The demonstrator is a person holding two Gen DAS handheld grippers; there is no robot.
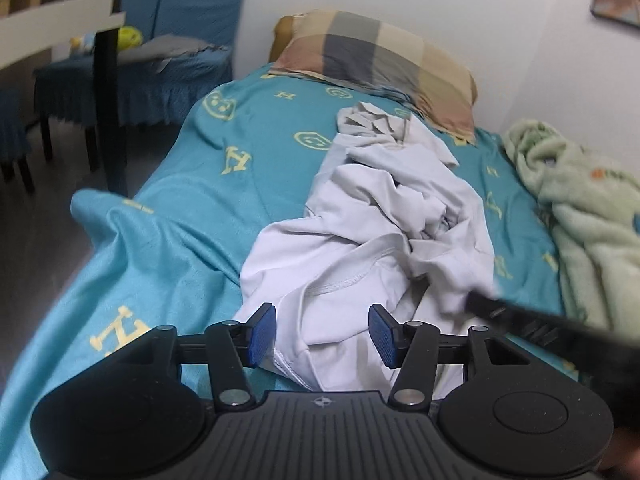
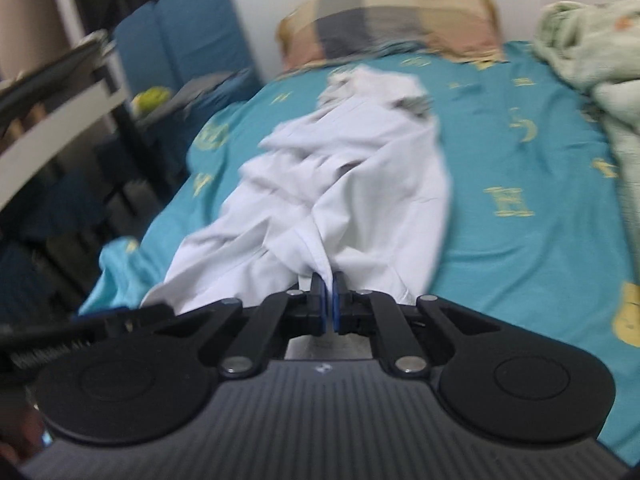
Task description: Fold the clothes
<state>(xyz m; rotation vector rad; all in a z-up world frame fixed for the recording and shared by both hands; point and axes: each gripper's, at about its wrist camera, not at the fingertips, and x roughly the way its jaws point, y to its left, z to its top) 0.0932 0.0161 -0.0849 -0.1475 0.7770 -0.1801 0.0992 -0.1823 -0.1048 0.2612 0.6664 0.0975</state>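
Observation:
A crumpled white garment (image 1: 372,216) lies lengthwise along the middle of a teal bedsheet (image 1: 180,216). In the left wrist view my left gripper (image 1: 323,334) stands open at the garment's near end, and a hemmed edge of the cloth lies between its blue pads (image 1: 264,332) without being pinched. The right gripper (image 1: 520,320) reaches in from the right as a dark blur. In the right wrist view my right gripper (image 2: 329,298) is shut on a fold at the near edge of the white garment (image 2: 352,168). The left gripper (image 2: 100,324) shows at the lower left.
A checked pillow (image 1: 384,64) lies at the head of the bed against the white wall. A pale green blanket (image 1: 584,208) is bunched along the bed's right side. To the left stand blue-covered chairs (image 1: 132,80) and a dark-legged table (image 1: 108,92) over a dark floor.

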